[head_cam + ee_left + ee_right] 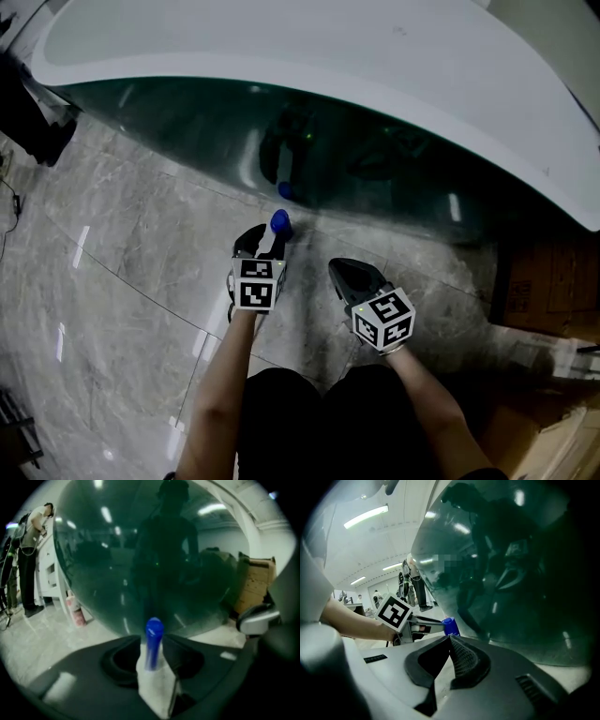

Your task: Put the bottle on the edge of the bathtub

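A white bottle with a blue cap stands cap-forward between the jaws of my left gripper, which is shut on the bottle's white body. The cap points at the bathtub's glossy dark green outer wall, just short of it and low near the floor. The tub's white rim runs across the top of the head view, well above the bottle. My right gripper hovers beside the left one, jaws shut with nothing between them. From there the blue cap shows just left of the tips.
Grey marble floor spreads to the left. Cardboard boxes stand at the right beside the tub. In the left gripper view a person stands by a white cabinet at the far left, with a pink bottle on the floor.
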`<move>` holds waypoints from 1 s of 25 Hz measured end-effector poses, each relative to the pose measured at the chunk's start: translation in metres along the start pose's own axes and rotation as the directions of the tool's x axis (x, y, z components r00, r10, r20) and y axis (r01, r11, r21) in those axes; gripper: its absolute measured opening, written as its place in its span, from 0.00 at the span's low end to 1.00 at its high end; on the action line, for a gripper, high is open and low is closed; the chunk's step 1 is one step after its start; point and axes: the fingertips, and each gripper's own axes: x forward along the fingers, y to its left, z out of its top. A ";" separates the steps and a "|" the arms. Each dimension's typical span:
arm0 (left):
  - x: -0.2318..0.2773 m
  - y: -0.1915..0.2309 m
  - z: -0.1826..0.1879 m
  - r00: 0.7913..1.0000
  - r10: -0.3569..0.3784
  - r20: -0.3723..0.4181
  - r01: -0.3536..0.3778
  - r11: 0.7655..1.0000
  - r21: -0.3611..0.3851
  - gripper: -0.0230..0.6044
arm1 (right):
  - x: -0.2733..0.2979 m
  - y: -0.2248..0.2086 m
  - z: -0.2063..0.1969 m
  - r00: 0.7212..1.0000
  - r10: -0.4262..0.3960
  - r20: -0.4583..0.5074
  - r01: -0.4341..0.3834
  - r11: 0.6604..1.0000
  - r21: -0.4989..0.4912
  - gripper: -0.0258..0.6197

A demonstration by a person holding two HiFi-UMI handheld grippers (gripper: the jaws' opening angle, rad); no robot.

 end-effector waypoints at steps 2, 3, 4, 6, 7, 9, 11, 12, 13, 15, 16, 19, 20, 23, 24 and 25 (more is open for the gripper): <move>-0.014 0.002 0.006 1.000 0.009 0.026 -0.009 1.000 -0.013 0.24 | 0.001 0.001 0.004 1.000 0.005 -0.001 -0.005 1.000 -0.013 0.04; -0.021 0.004 0.009 0.999 0.016 0.037 -0.015 1.000 -0.019 0.23 | 0.002 0.002 0.006 1.000 0.007 0.001 -0.007 1.000 -0.017 0.04; -0.027 0.005 0.011 0.999 0.022 0.045 -0.021 0.999 -0.025 0.22 | 0.002 0.002 0.010 1.000 0.009 0.004 -0.009 1.000 -0.018 0.04; -0.041 0.008 0.015 0.998 0.029 0.059 -0.027 0.999 -0.036 0.21 | 0.002 0.003 0.016 1.000 0.010 0.012 -0.010 1.000 -0.020 0.04; -0.047 0.008 0.017 0.997 0.032 0.066 -0.029 0.999 -0.039 0.20 | 0.002 0.003 0.020 1.000 0.009 0.017 -0.008 1.000 -0.021 0.04; -0.059 0.008 0.023 0.996 0.037 0.081 -0.033 0.999 -0.041 0.19 | 0.002 0.002 0.028 1.000 0.004 0.027 -0.004 1.000 -0.023 0.04; -0.070 0.008 0.031 0.994 0.043 0.100 -0.039 0.998 -0.044 0.17 | 0.001 0.001 0.037 0.999 0.002 0.040 -0.001 1.000 -0.025 0.04; -0.076 0.010 0.034 0.993 0.049 0.110 -0.044 0.998 -0.047 0.16 | 0.001 0.002 0.042 0.999 0.002 0.046 -0.001 1.000 -0.028 0.04; -0.082 0.011 0.037 0.991 0.054 0.118 -0.049 0.998 -0.051 0.15 | 0.001 0.004 0.047 0.999 0.005 0.052 -0.003 1.000 -0.031 0.04; -0.093 0.013 0.042 0.989 0.062 0.131 -0.055 0.997 -0.060 0.14 | 0.001 0.008 0.056 0.998 0.010 0.065 -0.008 0.999 -0.035 0.04; -0.099 0.014 0.043 0.989 0.066 0.136 -0.058 0.996 -0.066 0.14 | 0.001 0.011 0.060 0.997 0.012 0.071 -0.009 0.999 -0.036 0.04; -0.114 0.017 0.048 0.985 0.079 0.151 -0.066 0.994 -0.088 0.11 | 0.000 0.014 0.073 0.995 0.009 0.096 -0.006 0.999 -0.033 0.04; -0.119 0.017 0.050 0.984 0.082 0.158 -0.069 0.994 -0.091 0.10 | -0.002 0.015 0.078 0.994 0.007 0.106 -0.004 1.000 -0.028 0.04; -0.130 0.019 0.055 0.980 0.094 0.174 -0.079 0.993 -0.089 0.05 | -0.006 0.018 0.088 0.992 0.006 0.125 -0.004 1.000 -0.013 0.04; -0.133 0.020 0.056 0.980 0.097 0.175 -0.083 0.993 -0.088 0.05 | -0.007 0.020 0.090 0.992 0.006 0.127 -0.005 1.000 -0.010 0.04; -0.136 0.021 0.056 0.979 0.101 0.175 -0.087 0.992 -0.086 0.05 | -0.008 0.022 0.091 0.992 0.007 0.128 -0.006 1.000 -0.007 0.04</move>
